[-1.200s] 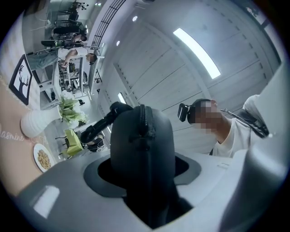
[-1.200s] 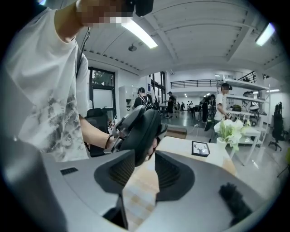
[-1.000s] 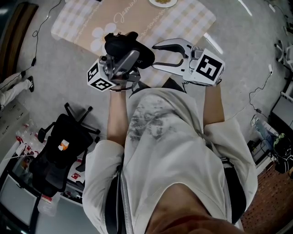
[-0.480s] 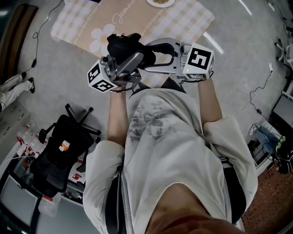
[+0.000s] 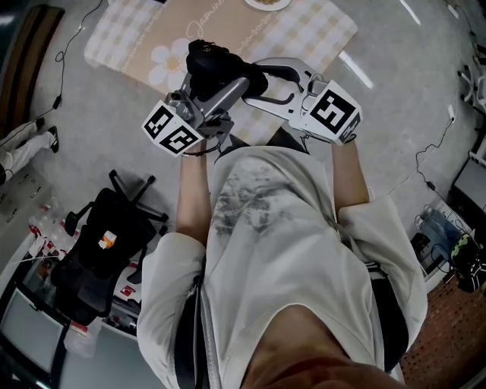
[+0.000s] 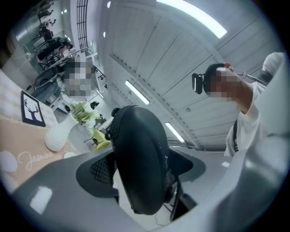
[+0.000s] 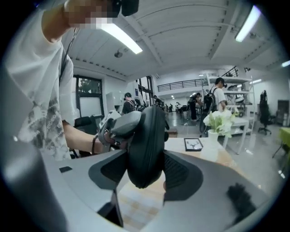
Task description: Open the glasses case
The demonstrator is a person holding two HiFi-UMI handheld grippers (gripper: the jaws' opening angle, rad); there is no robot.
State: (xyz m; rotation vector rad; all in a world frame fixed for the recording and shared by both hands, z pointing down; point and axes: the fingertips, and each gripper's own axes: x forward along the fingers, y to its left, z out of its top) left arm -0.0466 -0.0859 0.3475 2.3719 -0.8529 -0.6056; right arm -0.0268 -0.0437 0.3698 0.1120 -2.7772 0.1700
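Clamping a black glasses case (image 5: pixel 215 62) from two sides: L gripper (image 5: pixel 222 82) and R gripper (image 5: pixel 258 82), both hand-held in front of the person. Each gripper's pads sit against the case, which stands edge-on between them. Both sets of jaws have just been widening w/ the case between them. A seam line runs round the case's edge. Its lower end hangs clear of the surface below.

Under the grippers: tablecloth (image 5: pixel 311 30), beige centre, pale check border, white daisy print (image 5: pixel 162 70) and script lettering. Plate (image 5: pixel 267 3) at the far edge, beyond the grippers. Grey floor (image 5: pixel 410 114) all round. Black office chair (image 5: pixel 102 247) back on the L gripper's side, beside the person.

Head view only: marker cubes (image 5: pixel 171 131) on both grippers, person's pale printed shirt (image 5: pixel 266 228), chair, floor. Both gripper views, not the head view: white vase (image 6: pixel 56 136) w/ greenery and a framed deer picture (image 6: pixel 31 108) on the cloth past the case. L gripper view alone: ribbed ceiling (image 6: pixel 149 59) w/ strip lights (image 6: pixel 190 16). R gripper view alone: L gripper's body against the case's far side, open-plan room, shelving (image 7: pixel 235 90), people (image 7: pixel 219 95) standing in the bg.
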